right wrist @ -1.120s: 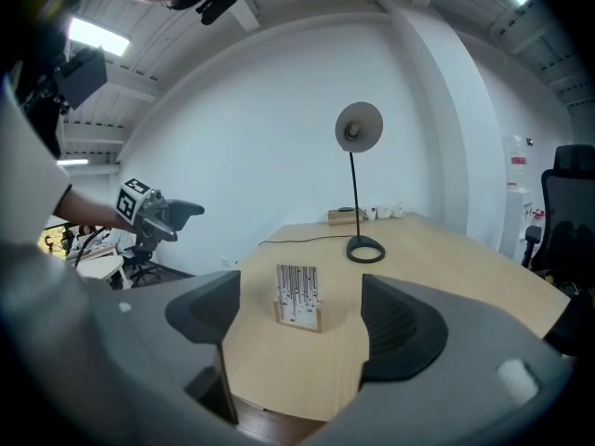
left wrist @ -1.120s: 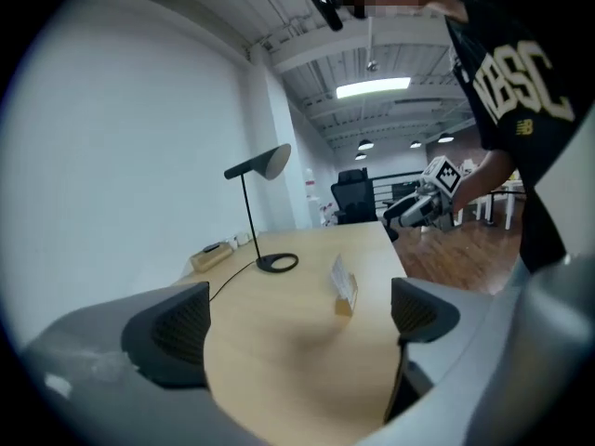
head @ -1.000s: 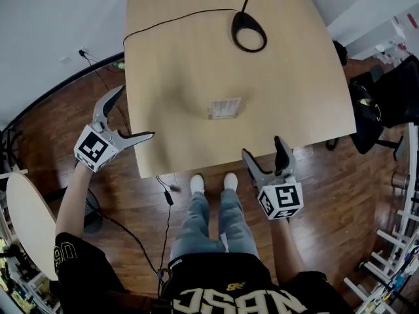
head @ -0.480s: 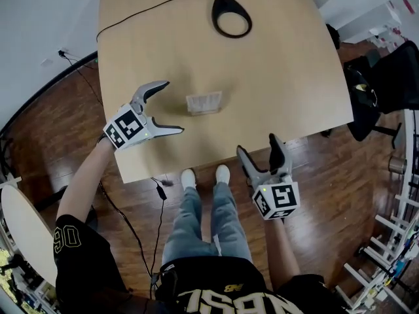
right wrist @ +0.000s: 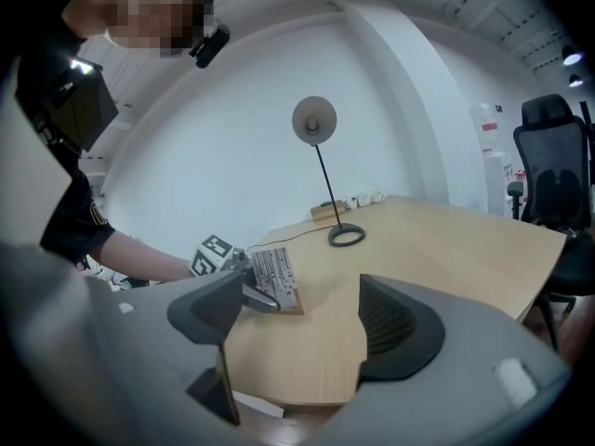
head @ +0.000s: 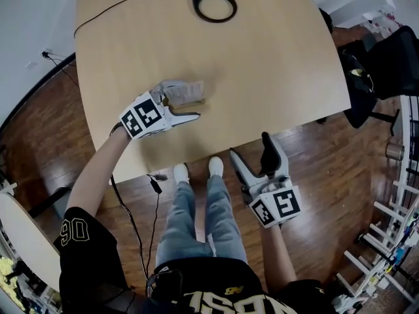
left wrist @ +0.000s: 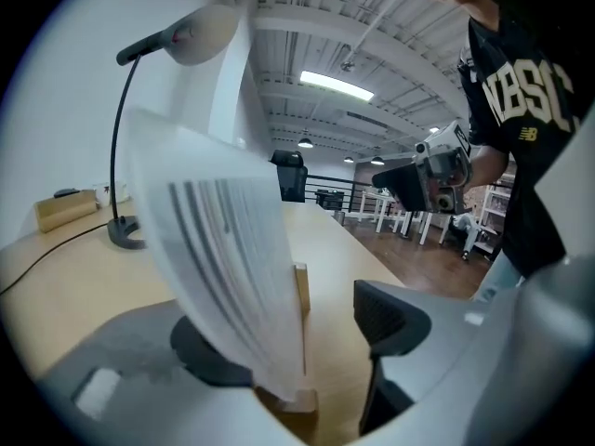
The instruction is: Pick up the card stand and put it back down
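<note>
The card stand [head: 191,89], a clear printed sheet in a small wooden base, stands on the light wood table [head: 275,57]. My left gripper [head: 185,101] reaches in from the left with its jaws on either side of the stand, and they are closing. In the left gripper view the sheet [left wrist: 223,277] fills the gap and a slit remains between the wooden base [left wrist: 299,291] and the right pad [left wrist: 386,319]. My right gripper [head: 251,148] hangs open and empty over the floor, off the table's near edge. From there the stand [right wrist: 275,282] shows at mid-distance.
A black ring-shaped lamp base [head: 215,0] sits at the table's far side, with a black cable [head: 118,8] running left off the edge. A black office chair [head: 386,64] stands to the right. A round table [head: 26,241] is at the lower left.
My left gripper swung in from beyond the table's left edge to the card stand, and its jaws narrowed around it. The right gripper stayed by the near edge, barely shifting.
</note>
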